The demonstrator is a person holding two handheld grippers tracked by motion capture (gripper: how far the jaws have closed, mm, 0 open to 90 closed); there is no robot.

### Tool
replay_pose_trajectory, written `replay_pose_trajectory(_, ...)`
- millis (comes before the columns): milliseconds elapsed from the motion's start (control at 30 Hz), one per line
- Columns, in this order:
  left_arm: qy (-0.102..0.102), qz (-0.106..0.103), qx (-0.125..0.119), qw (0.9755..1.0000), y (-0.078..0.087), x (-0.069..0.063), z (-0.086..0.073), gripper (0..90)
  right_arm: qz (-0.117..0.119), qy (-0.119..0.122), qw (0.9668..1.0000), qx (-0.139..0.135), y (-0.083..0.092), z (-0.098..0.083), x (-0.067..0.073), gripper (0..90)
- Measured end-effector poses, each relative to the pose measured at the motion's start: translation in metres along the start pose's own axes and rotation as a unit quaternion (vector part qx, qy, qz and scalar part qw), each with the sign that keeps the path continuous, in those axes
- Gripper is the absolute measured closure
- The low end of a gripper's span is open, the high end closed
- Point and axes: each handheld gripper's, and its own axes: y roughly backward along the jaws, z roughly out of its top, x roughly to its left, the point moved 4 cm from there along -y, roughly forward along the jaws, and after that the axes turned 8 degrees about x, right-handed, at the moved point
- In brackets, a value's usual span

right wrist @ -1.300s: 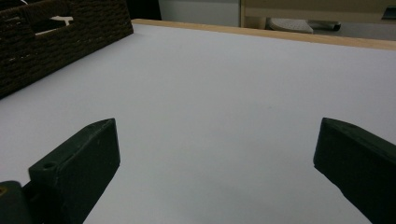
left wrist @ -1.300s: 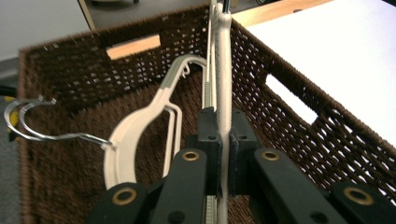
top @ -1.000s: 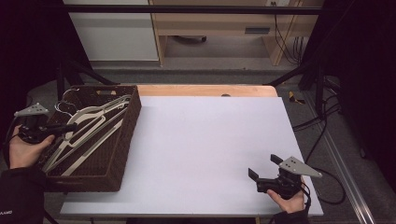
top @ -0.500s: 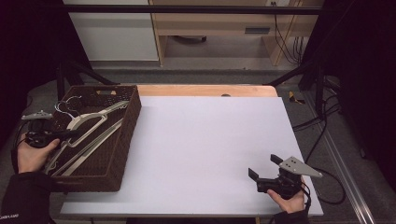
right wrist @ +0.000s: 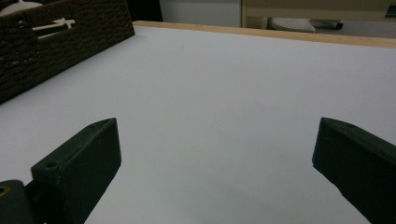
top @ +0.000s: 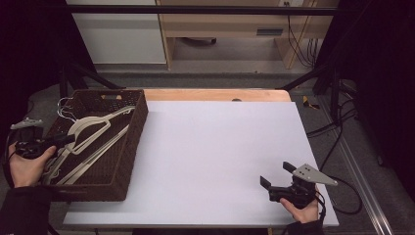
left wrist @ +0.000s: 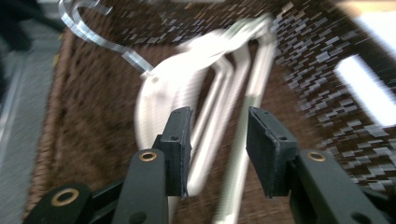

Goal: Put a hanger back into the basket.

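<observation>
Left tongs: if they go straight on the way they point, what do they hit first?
Likely the white hangers in the wicker basket: the left tongs, just opened, point right at them. Blur makes depth uncertain.

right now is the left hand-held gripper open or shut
Open: the left hand-held gripper has just been opening, its pads apart above the white hangers in the basket.

Each tool is black: the left tool (top: 62, 140) has brass-ringed holes and ribbed pads; the right tool (top: 274, 175) carries a grey triangular plate. Dark sleeves cover both forearms.
</observation>
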Motion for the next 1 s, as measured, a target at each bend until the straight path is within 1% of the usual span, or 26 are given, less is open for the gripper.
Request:
replay_pose_trajectory(33,-0.007,-0.002,-0.009,0.9999,0.003,-0.007,0.001,58.7,-0.001,-0.003,1.0000,0.000,0.000,0.000,0.000,1.7)
replay_pose_trajectory(67,-0.019,-0.005,-0.012,0.9997,0.008,-0.014,0.002,57.6,-0.001,-0.004,1.0000,0.001,-0.001,0.000,-0.001,1.7)
replay_pose_trajectory(100,-0.024,-0.012,-0.022,0.9994,0.012,-0.022,0.002,56.3,-0.001,-0.003,1.0000,-0.001,-0.002,0.001,-0.001,1.7)
replay_pose_trajectory(133,-0.036,-0.018,-0.034,0.9986,0.016,-0.031,0.003,54.5,0.001,-0.003,1.0000,-0.001,-0.002,0.001,-0.002,1.7)
replay_pose_trajectory(167,-0.043,-0.028,-0.050,0.9975,0.020,-0.040,0.004,51.9,0.001,-0.005,1.0000,-0.002,-0.002,0.002,-0.002,1.7)
replay_pose_trajectory(200,-0.049,-0.041,-0.065,0.9959,0.024,-0.049,0.005,49.2,0.001,-0.004,1.0000,-0.002,-0.002,0.002,-0.002,1.7)
replay_pose_trajectory(267,-0.052,-0.061,-0.098,0.9919,0.030,-0.067,0.005,40.3,0.002,-0.004,1.0000,-0.003,-0.001,0.002,-0.002,1.7)
replay_pose_trajectory(333,-0.058,-0.079,-0.119,0.9880,0.033,-0.085,0.005,33.4,0.002,-0.003,1.0000,-0.006,0.000,0.003,-0.002,1.7)
replay_pose_trajectory(367,-0.060,-0.092,-0.128,0.9857,0.033,-0.094,0.005,30.1,0.003,-0.006,0.9999,-0.008,0.001,0.003,-0.002,1.7)
replay_pose_trajectory(433,-0.073,-0.106,-0.141,0.9815,0.032,-0.113,0.004,24.7,0.003,-0.006,0.9999,-0.009,0.002,0.004,-0.002,1.7)
replay_pose_trajectory(467,-0.083,-0.111,-0.146,0.9796,0.032,-0.122,0.003,23.7,0.004,-0.004,0.9999,-0.010,0.002,0.004,-0.002,1.7)
replay_pose_trajectory(500,-0.085,-0.121,-0.153,0.9772,0.032,-0.131,0.003,22.6,0.005,-0.002,0.9999,-0.013,0.002,0.005,-0.002,1.7)
replay_pose_trajectory(533,-0.094,-0.127,-0.154,0.9753,0.031,-0.139,0.002,21.2,0.004,-0.002,0.9999,-0.015,0.003,0.006,-0.003,1.7)
replay_pose_trajectory(600,-0.107,-0.137,-0.154,0.9727,0.027,-0.154,0.000,17.9,0.007,-0.006,0.9998,-0.018,0.003,0.007,-0.003,1.7)
replay_pose_trajectory(633,-0.108,-0.141,-0.157,0.9716,0.025,-0.160,0.000,15.0,0.008,-0.005,0.9998,-0.019,0.004,0.008,-0.003,1.7)
replay_pose_trajectory(667,-0.106,-0.145,-0.156,0.9713,0.022,-0.167,-0.001,11.2,0.008,-0.004,0.9997,-0.021,0.004,0.008,-0.003,1.7)
replay_pose_trajectory(700,-0.110,-0.147,-0.152,0.9712,0.018,-0.173,-0.003,9.4,0.008,-0.005,0.9998,-0.020,0.004,0.008,-0.004,1.6)
replay_pose_trajectory(767,-0.112,-0.147,-0.144,0.9722,0.011,-0.182,-0.006,7.0,0.008,-0.005,0.9997,-0.023,0.004,0.009,-0.004,1.6)
replay_pose_trajectory(800,-0.113,-0.150,-0.140,0.9723,0.008,-0.185,-0.008,6.8,0.008,-0.004,0.9997,-0.024,0.005,0.009,-0.005,1.6)
replay_pose_trajectory(900,-0.112,-0.159,-0.140,0.9709,0.001,-0.189,-0.015,7.7,0.010,-0.002,0.9996,-0.027,0.007,0.009,-0.006,1.7)
replay_pose_trajectory(933,-0.111,-0.161,-0.135,0.9714,-0.001,-0.189,-0.017,8.0,0.008,-0.005,0.9996,-0.028,0.007,0.008,-0.006,1.7)
replay_pose_trajectory(1000,-0.116,-0.147,-0.127,0.9742,-0.005,-0.188,-0.020,8.0,0.010,-0.003,0.9996,-0.027,0.008,0.008,-0.006,1.7)
